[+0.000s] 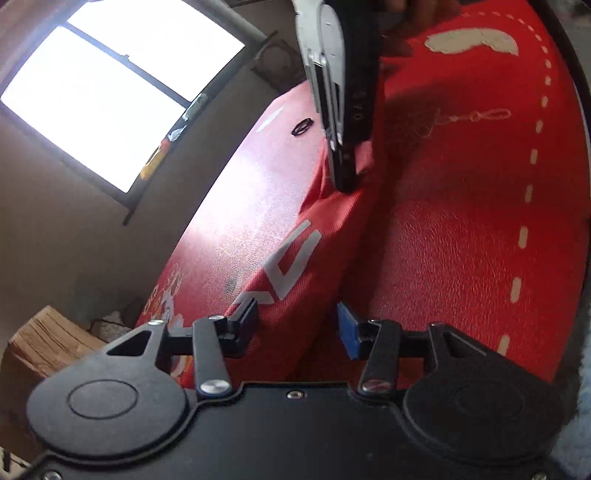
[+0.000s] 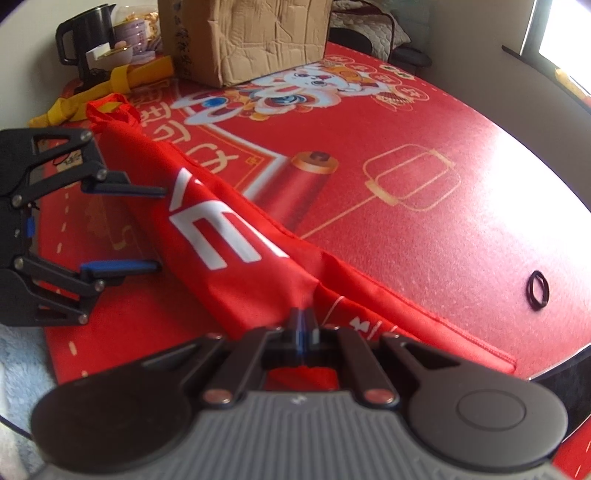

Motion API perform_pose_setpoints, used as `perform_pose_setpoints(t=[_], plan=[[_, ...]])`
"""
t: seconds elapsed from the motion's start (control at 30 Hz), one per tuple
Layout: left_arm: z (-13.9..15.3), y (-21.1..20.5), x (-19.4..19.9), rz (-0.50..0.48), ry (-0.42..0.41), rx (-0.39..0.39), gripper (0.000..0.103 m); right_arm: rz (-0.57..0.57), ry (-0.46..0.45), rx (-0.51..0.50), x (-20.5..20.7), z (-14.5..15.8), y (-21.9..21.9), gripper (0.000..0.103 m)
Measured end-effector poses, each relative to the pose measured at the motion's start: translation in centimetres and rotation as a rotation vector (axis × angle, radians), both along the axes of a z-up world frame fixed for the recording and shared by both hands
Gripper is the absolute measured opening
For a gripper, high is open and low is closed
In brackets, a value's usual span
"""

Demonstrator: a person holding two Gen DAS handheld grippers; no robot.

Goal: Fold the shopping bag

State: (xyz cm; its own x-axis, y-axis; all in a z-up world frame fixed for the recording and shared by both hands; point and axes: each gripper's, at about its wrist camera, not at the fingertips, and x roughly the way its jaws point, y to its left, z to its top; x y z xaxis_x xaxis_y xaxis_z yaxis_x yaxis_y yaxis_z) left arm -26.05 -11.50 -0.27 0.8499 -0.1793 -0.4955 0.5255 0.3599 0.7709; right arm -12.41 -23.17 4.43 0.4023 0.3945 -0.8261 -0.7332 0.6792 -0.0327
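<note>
Left claw (image 2: 160, 228) half spread, tilted on its side, right claw (image 2: 303, 325) pinched tight, angled steeply down

A cardboard box (image 2: 247, 40) stands on the red printed mat (image 2: 424, 122) covering the tabletop, a black kettle (image 2: 86, 31) beside it, a black ring (image 2: 538, 289) lying apart.

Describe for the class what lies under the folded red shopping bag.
The shopping bag lies on a red printed table mat. Gold characters and a scroll design run beneath it; the covered print cannot be seen.
</note>
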Motion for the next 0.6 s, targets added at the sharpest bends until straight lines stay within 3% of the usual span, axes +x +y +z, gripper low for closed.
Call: perform_pose_setpoints(t=[0.17, 0.4, 0.47, 0.6], plan=[[-0.1, -0.1, 1.5, -0.077, 0.009, 0.078, 0.051, -0.007, 0.012, 0.03, 0.2, -0.1, -0.5, 0.003], [0.4, 1.0, 3.5, -0.19, 0.102, 0.09, 0.04, -0.018, 0.05, 0.071, 0.9, -0.1, -1.0, 0.003], [0.9, 1.5, 4.5, -0.191, 0.164, 0.046, 0.039, -0.022, 0.059, 0.082, 1.0, -0.2, -1.2, 0.003], [2.6, 3.2, 8.5, -0.111, 0.4, -0.154, 0.04, -0.045, 0.094, 0.132, 1.8, -0.3, -1.8, 0.001]])
